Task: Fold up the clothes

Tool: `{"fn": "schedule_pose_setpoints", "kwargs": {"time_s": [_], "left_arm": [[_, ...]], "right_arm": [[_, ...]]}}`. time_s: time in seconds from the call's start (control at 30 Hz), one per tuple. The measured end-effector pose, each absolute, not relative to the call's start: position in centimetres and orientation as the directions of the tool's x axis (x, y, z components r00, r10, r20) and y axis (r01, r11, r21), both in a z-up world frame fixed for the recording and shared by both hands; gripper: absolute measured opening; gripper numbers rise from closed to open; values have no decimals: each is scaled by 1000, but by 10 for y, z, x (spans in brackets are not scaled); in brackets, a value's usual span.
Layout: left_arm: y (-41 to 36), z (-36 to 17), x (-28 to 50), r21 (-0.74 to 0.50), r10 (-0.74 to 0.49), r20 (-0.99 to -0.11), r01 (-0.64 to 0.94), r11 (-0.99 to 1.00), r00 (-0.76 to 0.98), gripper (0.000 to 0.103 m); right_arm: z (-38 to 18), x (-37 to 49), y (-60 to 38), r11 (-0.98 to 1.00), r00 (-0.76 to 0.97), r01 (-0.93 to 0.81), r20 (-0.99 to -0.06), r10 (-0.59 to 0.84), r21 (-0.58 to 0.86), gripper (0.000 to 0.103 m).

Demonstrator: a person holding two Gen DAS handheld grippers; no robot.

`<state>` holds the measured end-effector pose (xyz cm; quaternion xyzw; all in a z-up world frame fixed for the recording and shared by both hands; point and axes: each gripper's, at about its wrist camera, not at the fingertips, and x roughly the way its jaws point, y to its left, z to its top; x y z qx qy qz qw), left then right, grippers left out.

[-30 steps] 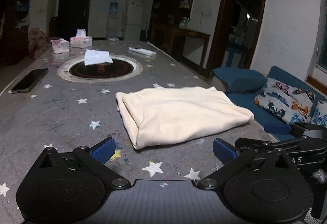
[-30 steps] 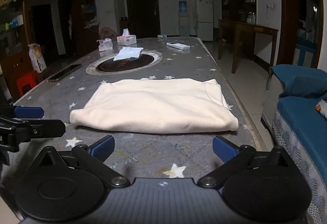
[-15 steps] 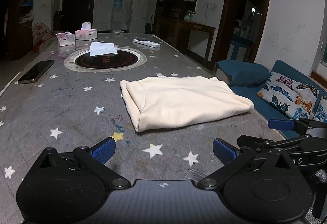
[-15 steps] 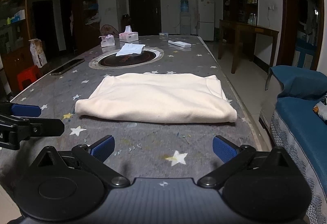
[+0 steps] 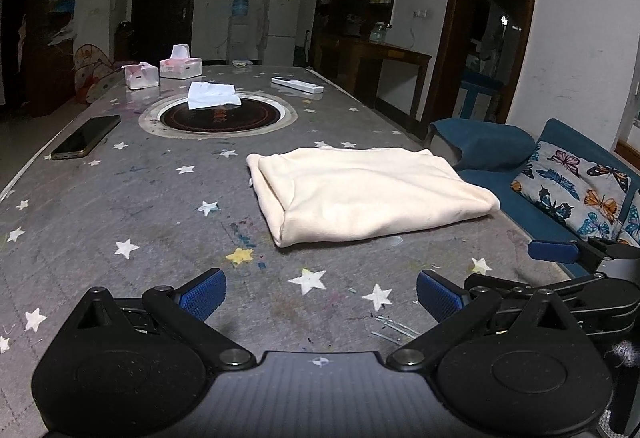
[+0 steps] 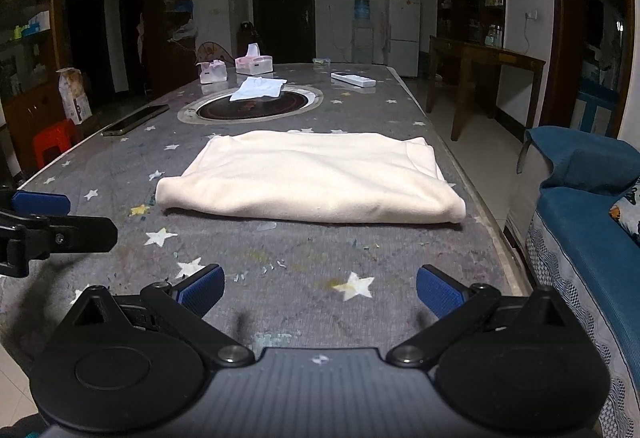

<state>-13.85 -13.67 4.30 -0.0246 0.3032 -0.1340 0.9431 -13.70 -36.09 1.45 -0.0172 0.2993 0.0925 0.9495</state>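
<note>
A cream garment [image 5: 360, 194] [image 6: 312, 178] lies folded into a flat rectangle on the grey star-patterned table [image 5: 120, 206] [image 6: 312, 270], near its right edge. My left gripper [image 5: 320, 292] is open over the table's near end, a short way back from the garment's left corner, with nothing between its blue pads. My right gripper [image 6: 318, 290] is also open and empty, facing the garment's long front fold from a distance. The right gripper shows at the right edge of the left wrist view, and the left gripper at the left edge of the right wrist view.
A round inset burner [image 5: 218, 114] with a white cloth [image 5: 212, 95] on it sits mid-table. A phone [image 5: 86, 137] lies at the left edge. Two tissue boxes [image 5: 180, 67] and a remote [image 5: 297, 84] stand at the far end. A blue sofa [image 5: 560, 174] runs along the right.
Both grippers have drawn back from the folded garment and lifted slightly, so it looks farther away. The garment has not moved. Both stay open.
</note>
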Motion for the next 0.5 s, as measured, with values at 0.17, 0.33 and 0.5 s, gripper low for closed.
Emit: {"fn": "schedule_pose_setpoints", "kwargs": {"time_s": [0.17, 0.33, 0.5], "left_arm": [[-136, 42, -135, -124, -259, -577, 230, 965, 774, 103], [-139, 42, -131, -118, -257, -588, 233, 965, 767, 103], [-141, 41, -124, -118, -256, -597, 233, 965, 760, 103]], "right_arm": [[13, -133, -360, 983, 798, -185, -580, 163, 21, 103], [12, -127, -360, 983, 794, -183, -586, 162, 23, 103], [11, -121, -362, 983, 788, -184, -594, 162, 24, 103]]}}
